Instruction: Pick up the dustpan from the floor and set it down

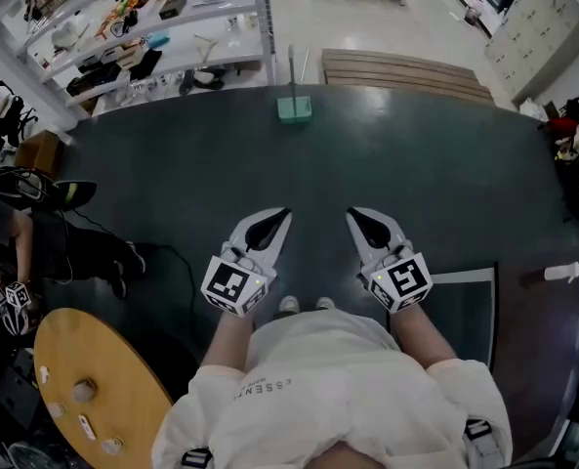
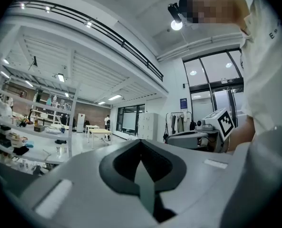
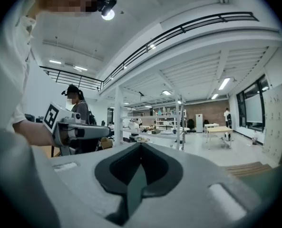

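Two clenched, empty tools: left hand-held gripper (image 1: 277,219) and right hand-held gripper (image 1: 357,219) side by side; dustpan (image 1: 294,108) on the floor (image 1: 172,179) at twelve o'clock, well apart.

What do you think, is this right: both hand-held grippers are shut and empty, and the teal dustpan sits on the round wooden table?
Not quite. The head view shows the teal dustpan on the dark floor mat, at its far edge, not on the round wooden table. The left hand-held gripper and right hand-held gripper are indeed shut and empty.
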Available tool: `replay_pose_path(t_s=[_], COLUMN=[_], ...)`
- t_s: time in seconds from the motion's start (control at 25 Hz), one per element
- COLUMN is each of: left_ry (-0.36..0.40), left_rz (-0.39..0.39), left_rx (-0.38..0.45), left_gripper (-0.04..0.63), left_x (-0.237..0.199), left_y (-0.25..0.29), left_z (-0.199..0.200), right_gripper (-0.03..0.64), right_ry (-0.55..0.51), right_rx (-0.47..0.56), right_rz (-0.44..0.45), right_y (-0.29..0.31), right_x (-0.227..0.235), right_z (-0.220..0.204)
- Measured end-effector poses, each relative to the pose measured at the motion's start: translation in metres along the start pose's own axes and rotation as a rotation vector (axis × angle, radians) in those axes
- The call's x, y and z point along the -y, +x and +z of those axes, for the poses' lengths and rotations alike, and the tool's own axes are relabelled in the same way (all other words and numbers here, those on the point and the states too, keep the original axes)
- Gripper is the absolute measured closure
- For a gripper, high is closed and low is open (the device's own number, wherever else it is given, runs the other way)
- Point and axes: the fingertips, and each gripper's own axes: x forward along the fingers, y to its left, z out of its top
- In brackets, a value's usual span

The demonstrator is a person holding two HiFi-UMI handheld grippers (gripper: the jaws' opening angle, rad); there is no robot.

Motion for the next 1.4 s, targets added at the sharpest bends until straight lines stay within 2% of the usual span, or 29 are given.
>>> replay_pose_path(t_s=[0.12,0.28,0.44,0.56,0.8,0.92,1.12,1.4], left_ry=[-0.008,-0.032,-0.021,-0.018,-0.079,-0.087,-0.078,-0.127], left_rz=[-0.002,0.005,-0.049,-0.031,-0.009,-0.002,0.056,0.096], left_rx=[0.005,0.01,0.043,0.057,0.052,0.044,0.033,0.035], left_gripper=[0.578,0.578,0.578,0.578,0.578,0.578,0.578,0.578], left_x=[0.0,-0.008,-0.018,-0.038,-0.078,-0.102,-0.157,-0.246], left_y=[-0.001,-0.009,-0.026,-0.04,-0.05,-0.041,-0.002,0.103], left_z=[-0.003,-0.007,0.001,0.01,-0.003,-0.009,-0.02,-0.017], right_gripper=[0.629,0.629,0.629,0.629,0.629,0.629,0.629,0.629], right_ry=[0.048,0.032,0.059,0.079,0.081,0.108,0.176,0.2], right_rx=[-0.004,-0.031,-0.05,-0.058,-0.107,-0.126,-0.102,-0.12], right_rz=[-0.021,-0.03,-0.044,-0.038,-0.032,-0.034,0.013,0.008], right_y=[-0.002,0.004,0.023,0.039,0.067,0.092,0.152,0.24], right_x=[0.005,0.002,-0.008,-0.021,-0.021,-0.006,0.033,0.145], right_z=[-0.002,-0.007,-0.012,-0.014,-0.028,-0.034,-0.032,-0.027])
